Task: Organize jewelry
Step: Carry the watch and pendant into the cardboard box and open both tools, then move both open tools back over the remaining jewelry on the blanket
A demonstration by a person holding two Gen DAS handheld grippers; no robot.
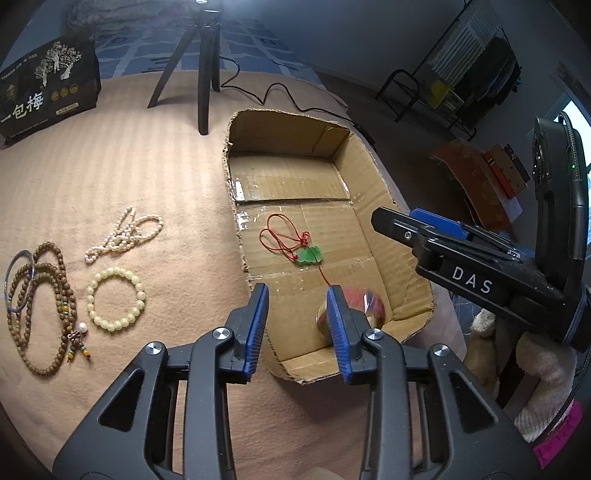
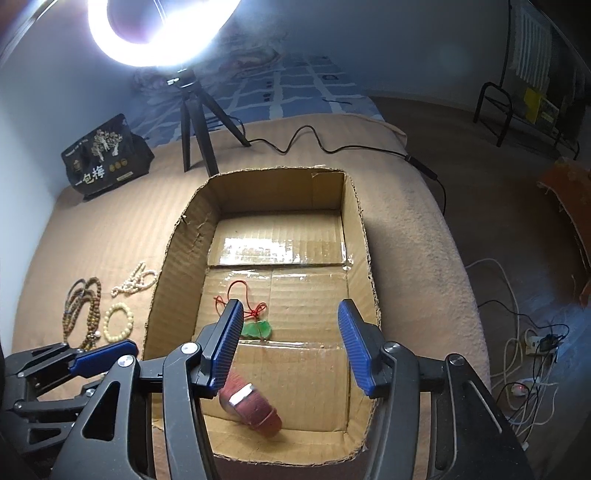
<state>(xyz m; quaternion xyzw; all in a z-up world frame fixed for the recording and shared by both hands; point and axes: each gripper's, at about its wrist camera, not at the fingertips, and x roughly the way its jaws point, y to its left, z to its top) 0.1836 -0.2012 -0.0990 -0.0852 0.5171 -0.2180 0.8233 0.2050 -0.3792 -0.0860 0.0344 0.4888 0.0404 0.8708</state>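
Both the left gripper and right gripper gape wide, empty, above the corrugated cardboard box holding a green jade pendant and red banded bangle.

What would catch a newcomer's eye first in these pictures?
Probably the glaring ring light on its tripod beyond the cardboard box. Next, the green pendant on red cord lying inside the box. Then the bead bracelets and necklaces laid out on the tan blanket, left of the box.

One cardboard box, two items inside, four jewelry pieces outside, one tripod.
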